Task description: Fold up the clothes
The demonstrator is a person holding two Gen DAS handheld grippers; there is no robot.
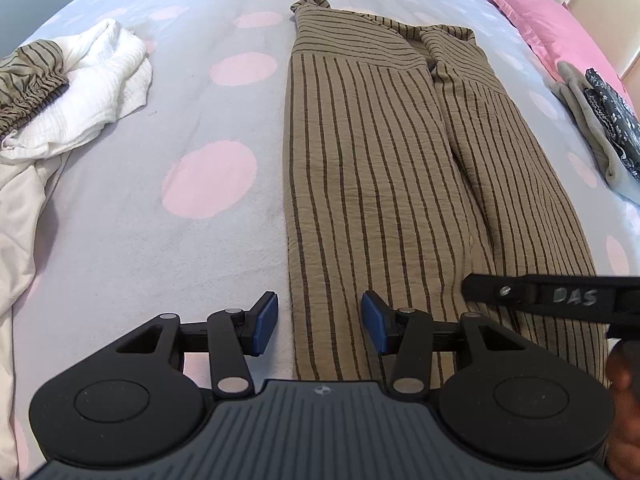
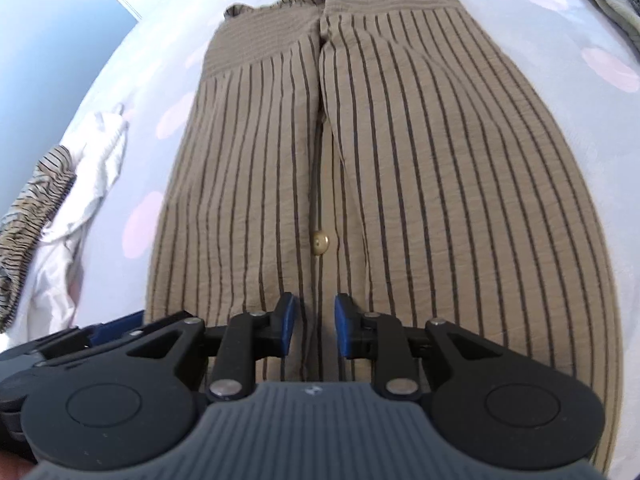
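A tan, dark-pinstriped crinkled-fabric shirt (image 1: 400, 152) lies flat and lengthwise on the bed, folded in from both sides so that two panels meet along a central seam, its collar end at twelve o'clock and its hem at six o'clock near both tools. The left gripper (image 1: 319, 322) hangs over the shirt's left edge with its blue-padded jaws standing apart; the edge runs between them, the left pad over bare bedcover and the right pad over striped cloth, and nothing is pinched. The right gripper (image 2: 315, 325) sits over the middle of the hem, its jaws parted by a narrow gap that straddles the central seam, the pads not pressing on the fabric. The right wrist view alone shows a small round gold button (image 2: 320, 242) on the seam at twelve o'clock from those jaws. The left wrist view alone shows the right tool's black finger reaching in from three o'clock over the shirt, a pink pillow (image 1: 556, 28) at two o'clock, and a grey folded garment (image 1: 588, 120) with a dark floral-patterned cloth (image 1: 612, 116) on it at three o'clock. Both views show a crumpled white garment (image 1: 100, 80) with a gathered striped tan piece (image 1: 28, 80) on it at nine to ten o'clock, well apart from the shirt. The surface is a pale lilac bedcover with large pink dots (image 1: 140, 240); a light blue wall (image 2: 48, 28) shows at ten o'clock in the right wrist view.
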